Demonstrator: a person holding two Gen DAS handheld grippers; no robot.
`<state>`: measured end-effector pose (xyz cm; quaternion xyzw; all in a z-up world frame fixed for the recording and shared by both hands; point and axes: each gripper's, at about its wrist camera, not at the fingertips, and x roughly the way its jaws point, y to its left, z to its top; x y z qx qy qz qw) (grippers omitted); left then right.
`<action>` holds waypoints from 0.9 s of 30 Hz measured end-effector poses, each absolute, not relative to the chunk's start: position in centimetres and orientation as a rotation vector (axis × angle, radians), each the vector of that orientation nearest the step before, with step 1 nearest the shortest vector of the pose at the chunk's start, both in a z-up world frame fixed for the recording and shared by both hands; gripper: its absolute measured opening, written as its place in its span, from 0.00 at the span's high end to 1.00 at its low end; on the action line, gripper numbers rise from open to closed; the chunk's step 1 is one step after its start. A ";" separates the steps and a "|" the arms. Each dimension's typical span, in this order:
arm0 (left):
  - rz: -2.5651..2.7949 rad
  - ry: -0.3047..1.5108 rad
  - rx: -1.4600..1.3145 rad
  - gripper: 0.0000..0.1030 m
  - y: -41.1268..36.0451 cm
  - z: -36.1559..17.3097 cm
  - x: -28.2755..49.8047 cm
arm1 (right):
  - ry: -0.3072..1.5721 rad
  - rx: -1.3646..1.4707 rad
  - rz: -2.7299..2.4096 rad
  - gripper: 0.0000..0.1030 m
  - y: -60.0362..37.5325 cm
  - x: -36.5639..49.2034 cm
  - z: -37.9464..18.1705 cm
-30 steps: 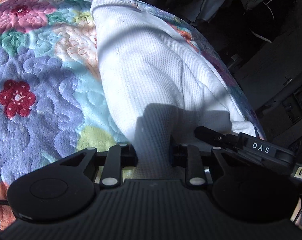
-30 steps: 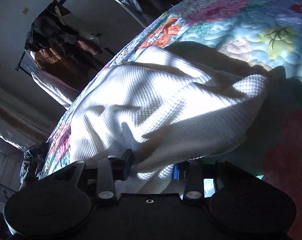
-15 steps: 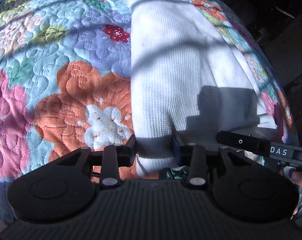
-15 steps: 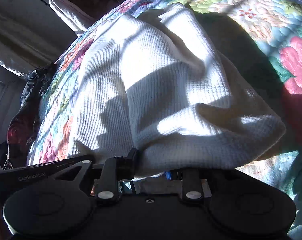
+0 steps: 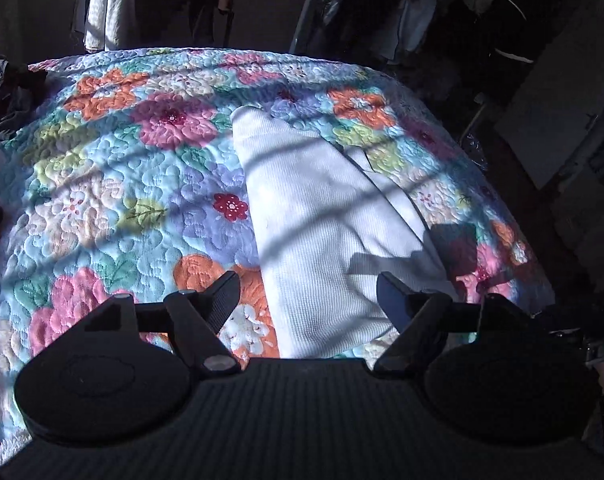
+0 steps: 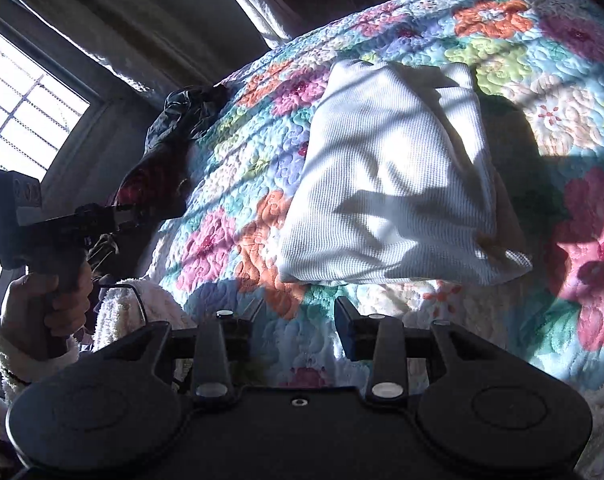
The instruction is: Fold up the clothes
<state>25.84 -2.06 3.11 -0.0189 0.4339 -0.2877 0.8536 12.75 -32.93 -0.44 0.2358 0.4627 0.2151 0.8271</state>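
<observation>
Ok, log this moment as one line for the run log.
left gripper: open, empty | right gripper: open, empty | white garment: folded, lying on floral quilt | phase: released

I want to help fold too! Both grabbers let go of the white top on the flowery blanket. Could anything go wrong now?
Maybe. The white waffle-knit top lies near the edge of the floral quilt, so a nudge might slide it off. Its near end looks puffy, not flat, so the fold could spring open. Both the left gripper and the right gripper are open and close by, and a finger might snag the cloth.
</observation>
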 end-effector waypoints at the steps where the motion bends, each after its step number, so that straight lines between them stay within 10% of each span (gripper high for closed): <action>1: -0.615 0.901 -0.030 0.21 -2.7 3.2 26.3 | 0.952 0.481 0.475 0.50 -33.0 12.9 0.0; 5: -0.713 0.870 -0.038 0.24 -7.8 -0.2 30.1 | 0.820 0.338 0.318 0.49 -34.0 16.2 -1.2; 9: -0.783 0.844 -0.046 0.31 -12.7 -5.1 33.1 | 0.766 0.214 0.154 0.73 -34.4 21.7 -4.4; 14: -0.703 0.887 0.100 0.51 -16.0 -7.7 34.8 | 0.765 0.236 0.034 0.72 -36.3 26.9 -6.5; 24: -0.699 0.914 0.028 0.51 -15.7 -8.1 37.5 | 0.860 0.276 0.034 0.55 -38.5 32.9 -10.7; 27: -0.689 0.913 0.020 0.51 -15.4 -8.1 37.3 | 0.799 0.198 0.104 0.90 -37.4 32.2 -10.1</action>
